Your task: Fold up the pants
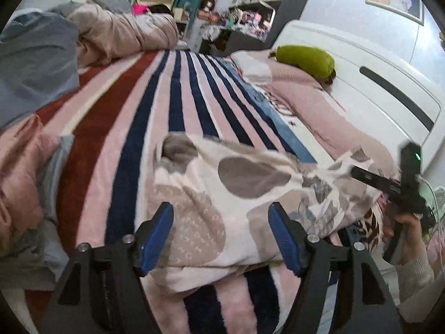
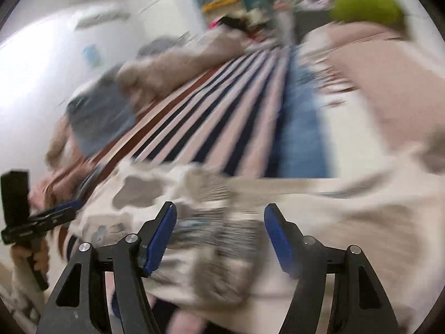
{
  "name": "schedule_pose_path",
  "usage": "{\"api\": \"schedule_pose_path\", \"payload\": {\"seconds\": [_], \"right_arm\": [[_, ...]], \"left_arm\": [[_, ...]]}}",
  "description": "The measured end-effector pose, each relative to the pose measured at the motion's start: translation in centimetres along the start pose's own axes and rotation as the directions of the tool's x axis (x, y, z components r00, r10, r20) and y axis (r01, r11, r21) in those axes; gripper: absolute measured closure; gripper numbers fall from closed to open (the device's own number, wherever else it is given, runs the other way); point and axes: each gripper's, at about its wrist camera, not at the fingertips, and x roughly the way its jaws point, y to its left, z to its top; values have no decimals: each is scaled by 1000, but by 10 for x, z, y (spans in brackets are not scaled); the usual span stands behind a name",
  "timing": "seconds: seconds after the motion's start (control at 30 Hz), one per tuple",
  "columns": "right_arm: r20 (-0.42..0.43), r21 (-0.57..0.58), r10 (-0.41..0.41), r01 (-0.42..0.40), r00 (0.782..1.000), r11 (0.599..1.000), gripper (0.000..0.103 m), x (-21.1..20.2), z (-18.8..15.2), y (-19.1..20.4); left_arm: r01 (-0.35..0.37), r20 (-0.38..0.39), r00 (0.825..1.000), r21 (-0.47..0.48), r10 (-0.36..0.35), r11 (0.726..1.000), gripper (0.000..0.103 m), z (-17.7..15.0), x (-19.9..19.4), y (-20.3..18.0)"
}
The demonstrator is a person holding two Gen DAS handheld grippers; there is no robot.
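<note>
The patterned pants [image 1: 222, 194] were spread on the striped bed [image 1: 178, 105]; both hand-held grippers, left [image 1: 221, 236] and right [image 2: 219, 236], were held spread above them.

My left black two-finger gripper with blue pads [image 1: 221, 233] has its jaws spread wide, nothing between them. My right black gripper with blue pads [image 2: 220, 235] is equally agape, its view blurred. From the left camera I see my right hand [image 1: 411, 226] wrapped around its handle, sleeve at the wrist.
</note>
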Motion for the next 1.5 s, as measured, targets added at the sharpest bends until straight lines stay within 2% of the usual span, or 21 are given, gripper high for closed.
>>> {"api": "schedule_pose_path", "payload": {"seconds": [0.1, 0.2, 0.23, 0.3, 0.33, 0.4, 0.47, 0.53, 0.67, 0.8, 0.83, 0.87, 0.9, 1.03, 1.1, 1.17, 1.27, 1.4, 1.43, 1.47, 1.5], "right_arm": [[82, 98, -170, 162, 982, 982, 37, -50, -13, -34], [98, 201, -347, 323, 933, 925, 27, -91, -36, -68], [95, 225, -378, 350, 921, 909, 19, -97, -42, -77], [75, 302, -421, 382, 904, 873, 18, -108, -61, -102], [62, 342, -420, 376, 905, 861, 18, -111, -68, -113], [45, 417, -367, 316, 929, 852, 18, -109, -83, -132], [77, 446, -296, 233, 952, 864, 17, -102, -91, -139], [111, 431, -266, 194, 958, 881, 18, -99, -89, -140], [180, 446, -96, 6, 979, 895, 30, -81, -77, -140], [165, 396, -81, 10, 983, 918, 54, -62, -65, -125], [164, 378, -61, -6, 985, 926, 65, -58, -62, -121], [168, 365, -62, -4, 984, 931, 83, -60, -60, -117], [171, 346, -81, 17, 982, 938, 91, -61, -57, -114], [179, 302, -123, 65, 976, 951, 93, -66, -44, -100], [189, 289, -107, 48, 976, 956, 99, -74, -42, -92], [191, 265, -84, 31, 978, 964, 99, -80, -37, -80], [202, 207, -127, 84, 971, 975, 99, -81, -28, -63], [120, 301, -159, 117, 980, 947, 96, -72, -28, -73], [105, 316, -174, 133, 979, 939, 86, -72, -31, -75], [96, 335, -182, 140, 979, 932, 67, -71, -37, -78], [93, 360, -182, 137, 979, 923, 61, -71, -42, -81]], "left_arm": [[-10, 37, 999, -33, 12, 999, 34, 5, -5, -3], [-11, 62, 998, -48, 14, 999, 34, 9, -9, -8], [-16, 68, 998, -52, 19, 999, 34, 10, -10, -10], [-25, 68, 997, -65, 29, 998, 34, 10, -9, -13], [-28, 66, 997, -71, 33, 997, 34, 10, -8, -14], [-43, 56, 997, -88, 48, 995, 34, 10, -4, -16], [-58, 47, 997, -96, 62, 994, 34, 9, -2, -18], [-61, 40, 997, -106, 65, 992, 34, 10, 1, -20], [-48, 38, 998, -117, 53, 992, 34, 12, 5, -27], [-45, 50, 997, -102, 50, 994, 34, 15, 3, -33], [-43, 57, 997, -100, 49, 994, 34, 16, 1, -33], [-41, 60, 997, -101, 48, 994, 34, 16, 0, -33], [-38, 64, 997, -103, 45, 994, 34, 16, -1, -31], [-14, 90, 996, -119, 24, 993, 34, 14, -9, -23], [-2, 101, 995, -126, 15, 992, 34, 12, -12, -20], [11, 113, 994, -132, 4, 991, 34, 10, -16, -15], [27, 131, 991, -144, -8, 989, 34, 8, -21, -6], [45, 152, 988, -162, -21, 986, 34, 5, -29, 6], [43, 154, 988, -164, -18, 985, 34, 3, -30, 10], [40, 154, 988, -164, -15, 986, 34, 2, -30, 11], [37, 152, 988, -161, -12, 986, 34, 1, -30, 13]]}}
